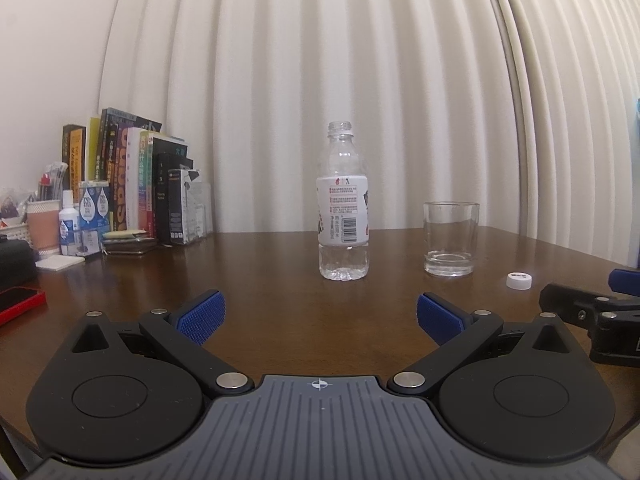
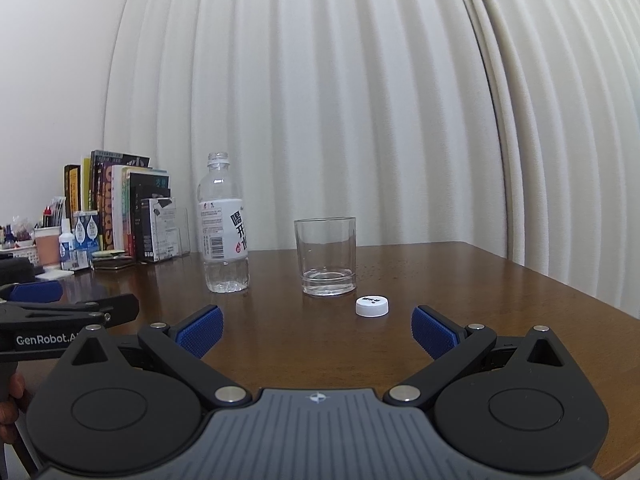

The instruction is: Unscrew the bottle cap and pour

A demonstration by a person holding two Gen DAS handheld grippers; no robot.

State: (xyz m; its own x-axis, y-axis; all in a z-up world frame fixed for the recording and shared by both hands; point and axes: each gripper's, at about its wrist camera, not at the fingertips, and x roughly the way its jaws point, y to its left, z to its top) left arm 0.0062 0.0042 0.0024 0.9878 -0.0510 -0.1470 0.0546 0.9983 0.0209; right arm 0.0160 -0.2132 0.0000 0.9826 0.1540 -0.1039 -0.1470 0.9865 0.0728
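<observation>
A clear plastic bottle [image 1: 343, 204] with a white label stands upright and uncapped on the brown table; it also shows in the right wrist view [image 2: 223, 224]. A little water shows in its bottom. A clear glass [image 1: 451, 239] stands to its right, also in the right wrist view [image 2: 326, 256], with a little water in it. The white cap [image 1: 519, 280] lies on the table right of the glass, also in the right wrist view [image 2: 372, 306]. My left gripper [image 1: 319, 316] is open and empty, short of the bottle. My right gripper [image 2: 316, 330] is open and empty, short of the cap.
Books [image 1: 132, 176], small bottles and a paper cup [image 1: 42, 228] crowd the table's back left. A red phone [image 1: 18, 300] lies at the left edge. White curtains hang behind. The table's right edge [image 2: 580, 292] runs close to the cap.
</observation>
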